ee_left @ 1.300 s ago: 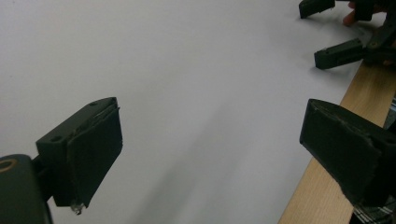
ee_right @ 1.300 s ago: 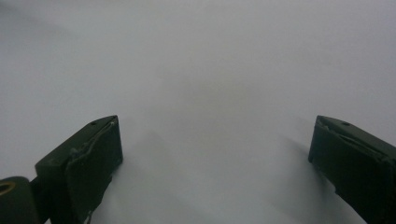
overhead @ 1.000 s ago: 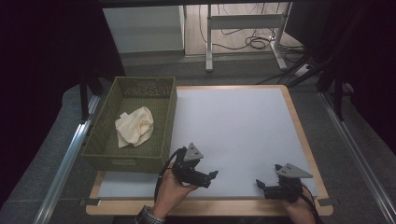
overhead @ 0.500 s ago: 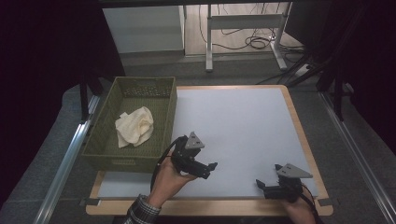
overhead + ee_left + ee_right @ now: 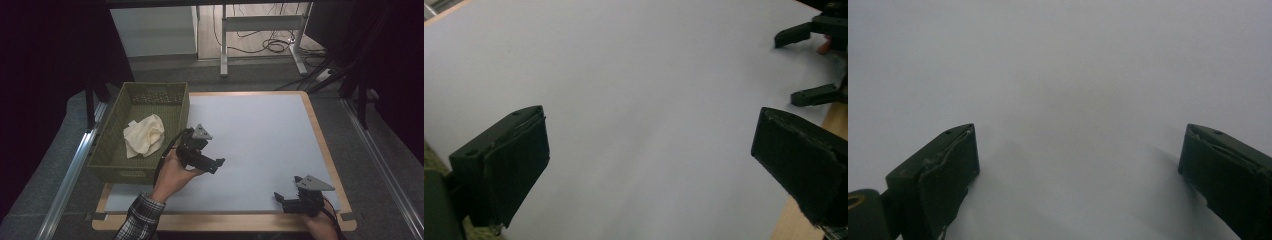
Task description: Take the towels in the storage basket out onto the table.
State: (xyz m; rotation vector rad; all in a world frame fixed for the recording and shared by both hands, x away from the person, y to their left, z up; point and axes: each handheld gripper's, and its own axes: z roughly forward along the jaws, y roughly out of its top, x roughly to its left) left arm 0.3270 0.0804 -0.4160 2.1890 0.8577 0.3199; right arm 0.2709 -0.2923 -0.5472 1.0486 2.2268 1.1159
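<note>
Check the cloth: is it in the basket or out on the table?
In. The crumpled cloth lies inside the green basket, high view.

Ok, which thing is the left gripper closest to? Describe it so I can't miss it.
Start at the white-topped table and go to its left edge, where an olive-green woven basket sits. Inside it lies a crumpled cream cloth, just left of the open left gripper. It is the one pale, soft thing in the basket.
</note>
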